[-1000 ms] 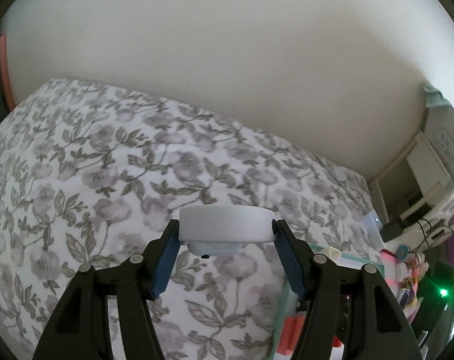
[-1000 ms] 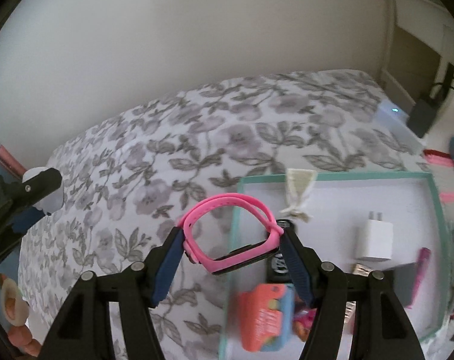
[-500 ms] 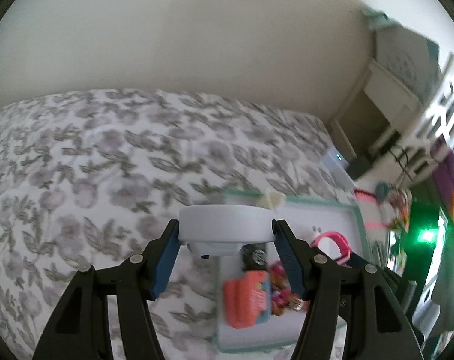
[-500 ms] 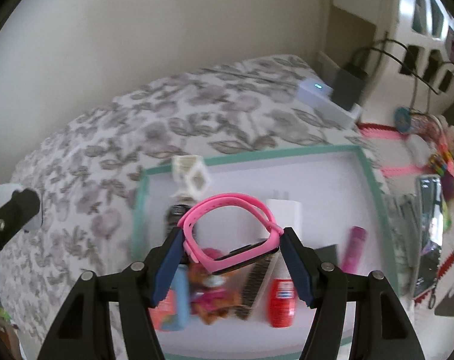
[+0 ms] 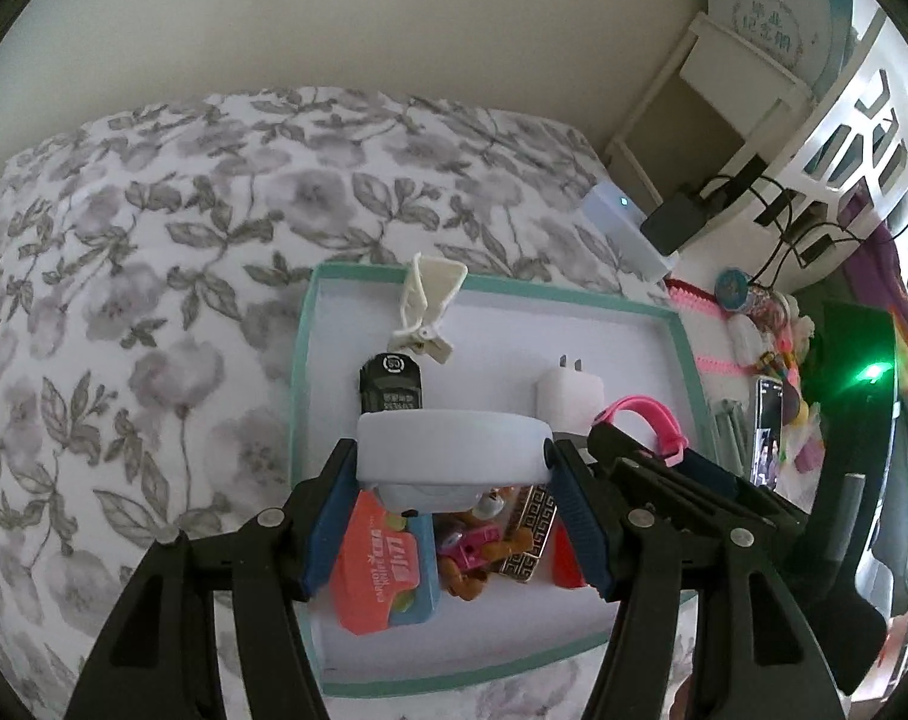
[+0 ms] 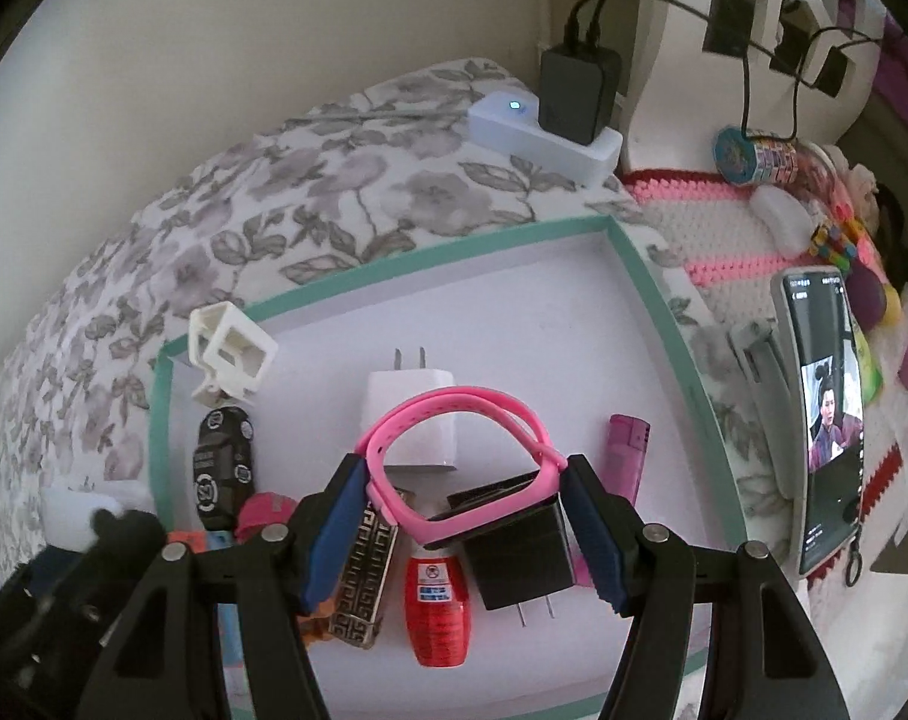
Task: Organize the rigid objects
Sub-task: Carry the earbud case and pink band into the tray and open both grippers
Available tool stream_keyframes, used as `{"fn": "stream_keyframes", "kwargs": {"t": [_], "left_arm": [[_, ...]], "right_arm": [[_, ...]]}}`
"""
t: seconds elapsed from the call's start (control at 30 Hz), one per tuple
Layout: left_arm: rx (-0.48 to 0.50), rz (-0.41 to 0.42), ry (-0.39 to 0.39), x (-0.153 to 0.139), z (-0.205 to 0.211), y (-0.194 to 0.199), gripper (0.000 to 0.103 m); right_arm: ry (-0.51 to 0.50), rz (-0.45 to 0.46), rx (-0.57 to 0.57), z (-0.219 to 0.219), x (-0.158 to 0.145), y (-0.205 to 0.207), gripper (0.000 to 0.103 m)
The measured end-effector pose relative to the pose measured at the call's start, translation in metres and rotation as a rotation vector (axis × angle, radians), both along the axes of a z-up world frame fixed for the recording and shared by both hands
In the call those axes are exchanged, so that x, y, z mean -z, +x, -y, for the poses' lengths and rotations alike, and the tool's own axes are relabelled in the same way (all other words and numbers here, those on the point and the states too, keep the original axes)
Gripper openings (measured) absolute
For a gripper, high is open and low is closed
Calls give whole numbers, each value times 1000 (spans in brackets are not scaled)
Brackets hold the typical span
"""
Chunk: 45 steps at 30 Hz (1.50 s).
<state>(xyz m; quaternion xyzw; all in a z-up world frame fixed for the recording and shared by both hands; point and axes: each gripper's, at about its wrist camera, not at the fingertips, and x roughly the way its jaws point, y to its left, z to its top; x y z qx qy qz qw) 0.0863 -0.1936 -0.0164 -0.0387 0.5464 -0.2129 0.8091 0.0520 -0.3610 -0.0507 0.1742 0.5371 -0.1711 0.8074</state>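
Observation:
My left gripper (image 5: 451,483) is shut on a round white device (image 5: 451,450) and holds it above the teal-rimmed white tray (image 5: 301,360). My right gripper (image 6: 463,510) is shut on a pink watch band (image 6: 454,414) above the same tray (image 6: 652,294). The tray holds a white charger (image 6: 415,420), a black charger (image 6: 520,558), a cream clip (image 6: 229,354), a black toy car (image 6: 223,468), a red bottle (image 6: 436,606), a patterned lighter (image 6: 364,582) and a pink lighter (image 6: 625,456). In the left wrist view the right gripper (image 5: 664,456) with the pink band (image 5: 643,414) is just to the right.
The tray lies on a bed with a grey floral cover (image 5: 124,276). A white power strip (image 6: 544,132) with a black adapter (image 6: 580,90) sits at the bed's far corner. A lit phone (image 6: 826,408) and small toys (image 6: 754,156) lie on a pink-and-white crocheted mat (image 6: 712,222) to the right.
Both grippers have swung right and come over the tray, still holding their objects. The tray's contents now lie right below both of them, and the grippers are closer together.

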Motion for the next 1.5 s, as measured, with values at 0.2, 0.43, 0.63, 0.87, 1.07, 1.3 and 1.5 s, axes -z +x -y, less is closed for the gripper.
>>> {"fn": "stream_keyframes", "kwargs": {"t": [0.2, 0.43, 0.63, 0.87, 1.07, 1.3, 1.5], "left_arm": [[-4, -23, -26, 7, 0, 2, 65], [-7, -61, -62, 16, -1, 6, 68], [-17, -62, -55, 18, -2, 8, 74], [-31, -23, -11, 10, -5, 7, 74], [-72, 41, 80, 5, -13, 8, 74], [-112, 46, 137, 9, -23, 12, 74], [-138, 75, 191, 8, -27, 14, 77]], "right_arm": [[15, -7, 4, 2, 5, -1, 69], [18, -20, 8, 2, 10, -1, 69], [22, -19, 9, 3, 10, -1, 69], [25, -14, -3, 0, 10, 0, 69], [11, -16, -23, -6, 9, 2, 69], [-2, -15, -45, -9, 9, 4, 70], [-15, -17, -54, -10, 10, 5, 78]]}}
